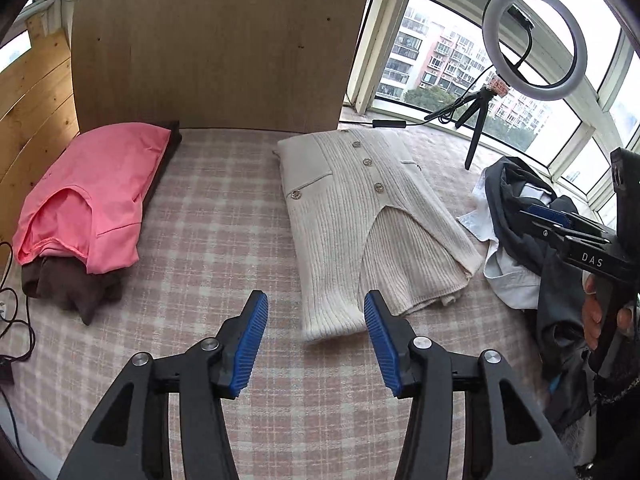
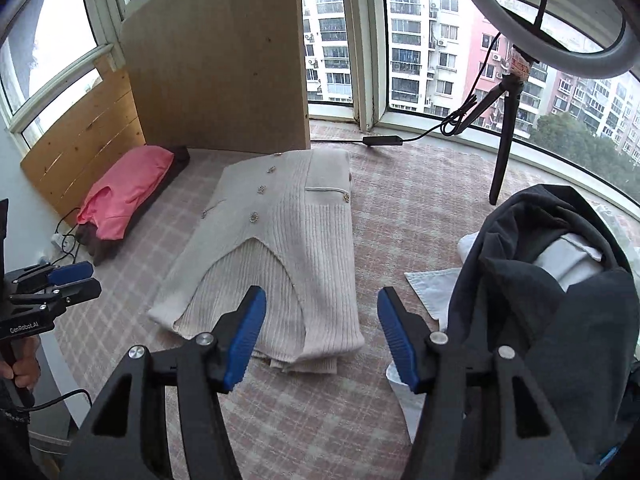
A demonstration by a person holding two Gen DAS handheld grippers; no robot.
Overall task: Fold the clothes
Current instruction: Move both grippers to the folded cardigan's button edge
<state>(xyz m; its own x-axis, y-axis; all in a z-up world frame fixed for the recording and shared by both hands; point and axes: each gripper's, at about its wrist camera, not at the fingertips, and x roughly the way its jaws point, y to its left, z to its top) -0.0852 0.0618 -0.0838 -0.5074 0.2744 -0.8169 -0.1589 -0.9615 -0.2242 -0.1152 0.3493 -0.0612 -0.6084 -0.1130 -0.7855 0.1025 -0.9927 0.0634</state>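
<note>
A folded cream ribbed cardigan [image 1: 360, 220] [image 2: 280, 260] with metal buttons lies flat on the pink plaid cloth [image 1: 220, 220]. My left gripper [image 1: 316, 308] hovers open just in front of its near edge, with nothing between the blue pads [image 1: 250, 344]. My right gripper [image 2: 322, 300] is open too, above the cardigan's near right corner, and holds nothing. A folded pink top [image 1: 92, 192] [image 2: 128, 192] rests on a brown garment [image 1: 68, 292] at the far left. A heap of dark and white clothes [image 1: 520, 240] [image 2: 540, 280] lies on the right.
An upright wooden board [image 1: 220, 40] [image 2: 216, 72] stands behind the cardigan. A ring light [image 1: 534, 42] on a small tripod [image 2: 504, 152] stands back right, its cable [image 2: 382, 140] running along the window. A person's hand [image 1: 592, 312] grips the right handle. Cables [image 1: 12, 320] lie at the left edge.
</note>
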